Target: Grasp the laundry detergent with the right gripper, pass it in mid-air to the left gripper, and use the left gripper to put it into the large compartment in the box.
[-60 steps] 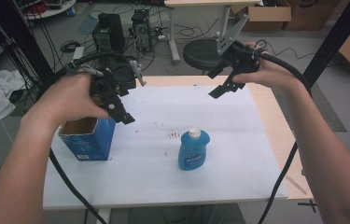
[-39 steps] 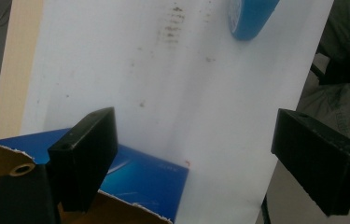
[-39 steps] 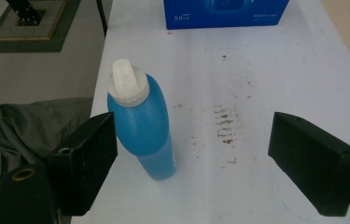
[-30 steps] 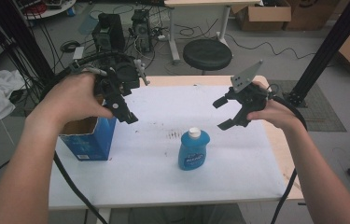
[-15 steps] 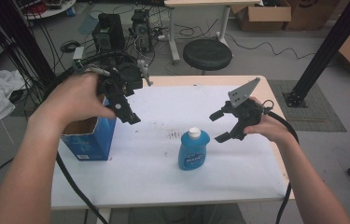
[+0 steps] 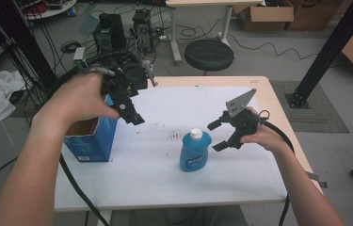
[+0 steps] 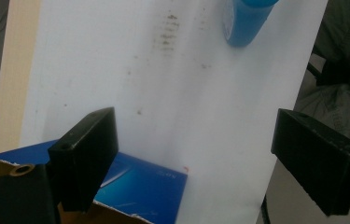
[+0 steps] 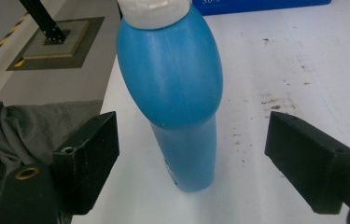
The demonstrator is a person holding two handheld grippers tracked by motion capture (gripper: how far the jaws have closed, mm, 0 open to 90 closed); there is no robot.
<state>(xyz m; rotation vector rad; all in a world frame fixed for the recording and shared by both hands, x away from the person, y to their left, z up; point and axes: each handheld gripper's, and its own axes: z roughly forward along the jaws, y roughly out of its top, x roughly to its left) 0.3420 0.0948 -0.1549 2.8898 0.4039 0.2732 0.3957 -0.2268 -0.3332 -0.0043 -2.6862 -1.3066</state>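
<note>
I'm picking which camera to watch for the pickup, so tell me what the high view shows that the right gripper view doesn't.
High view: both hands, the left claw held over the open blue box, the black stool and the whole table.
Right gripper view: a close look along the open right claw, its jaws apart, clear of the bottle's sides.
Both: the upright blue bottle with its white cap.

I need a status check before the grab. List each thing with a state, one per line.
Blue bottle: upright on the table, white cap on, untouched.
Blue box: upright, top flaps open.
Right hand-held gripper: open, jaws just closing slightly, beside the bottle, not touching.
Left hand-held gripper: open, nothing between its jaws, above the box's edge.
</note>
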